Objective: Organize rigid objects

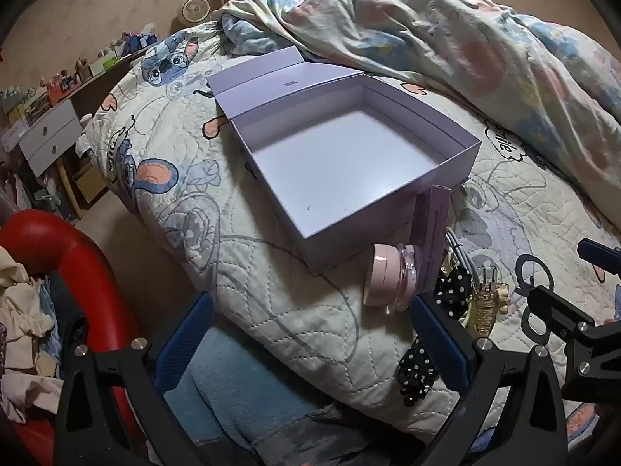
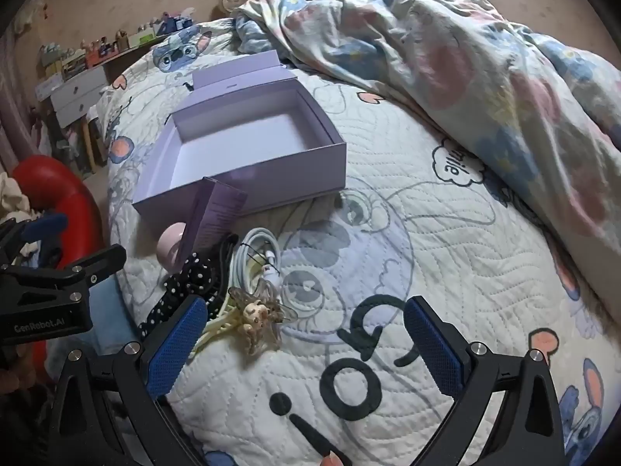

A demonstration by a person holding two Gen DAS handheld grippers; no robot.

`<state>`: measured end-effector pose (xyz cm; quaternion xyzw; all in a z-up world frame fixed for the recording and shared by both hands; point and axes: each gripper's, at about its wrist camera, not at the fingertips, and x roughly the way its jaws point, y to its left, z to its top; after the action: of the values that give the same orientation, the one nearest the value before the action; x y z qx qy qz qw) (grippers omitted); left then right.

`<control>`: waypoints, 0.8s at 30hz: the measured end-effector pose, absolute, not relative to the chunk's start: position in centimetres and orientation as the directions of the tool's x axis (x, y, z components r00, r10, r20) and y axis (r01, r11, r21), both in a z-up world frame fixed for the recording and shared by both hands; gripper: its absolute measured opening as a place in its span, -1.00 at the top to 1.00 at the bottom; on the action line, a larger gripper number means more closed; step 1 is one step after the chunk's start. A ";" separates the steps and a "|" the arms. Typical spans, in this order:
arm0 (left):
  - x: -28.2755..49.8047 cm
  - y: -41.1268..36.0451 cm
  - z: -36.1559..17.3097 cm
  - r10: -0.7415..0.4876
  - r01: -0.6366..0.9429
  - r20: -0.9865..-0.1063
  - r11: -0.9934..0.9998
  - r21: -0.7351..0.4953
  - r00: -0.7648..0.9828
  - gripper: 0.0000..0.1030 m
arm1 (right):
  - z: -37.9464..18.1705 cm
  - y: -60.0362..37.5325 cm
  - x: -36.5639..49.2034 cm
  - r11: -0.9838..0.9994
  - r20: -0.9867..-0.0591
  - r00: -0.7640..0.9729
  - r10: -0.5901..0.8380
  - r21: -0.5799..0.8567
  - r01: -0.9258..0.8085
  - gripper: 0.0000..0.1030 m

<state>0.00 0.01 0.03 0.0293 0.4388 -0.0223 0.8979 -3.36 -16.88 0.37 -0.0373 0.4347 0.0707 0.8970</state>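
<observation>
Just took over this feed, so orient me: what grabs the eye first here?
The open, empty lilac box sits mid-bed on the cartoon quilt. Just in front of it lies a small heap: pink jar, slim purple carton, white cable, polka-dot scrunchie and hair claw.

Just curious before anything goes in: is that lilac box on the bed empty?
Empty: the lilac box has its lid folded back, and only bare white floor shows inside in both views.

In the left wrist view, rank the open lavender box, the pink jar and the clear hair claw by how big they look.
1. Open lavender box
2. Pink jar
3. Clear hair claw, partly hidden by the gripper finger, so its rank below the jar is unsure.
</observation>
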 end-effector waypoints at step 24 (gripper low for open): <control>0.0 1.4 -0.1 -0.040 0.053 -0.795 0.999 -0.009 0.605 -1.00 | 0.8 -16.9 -3.3 0.985 -0.774 0.622 0.118 0.014 -0.169 -1.00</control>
<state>0.00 1.36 -0.08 0.0077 0.4437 -0.0259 0.8958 -3.25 -16.92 0.78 -0.0299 0.4274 0.0797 0.9000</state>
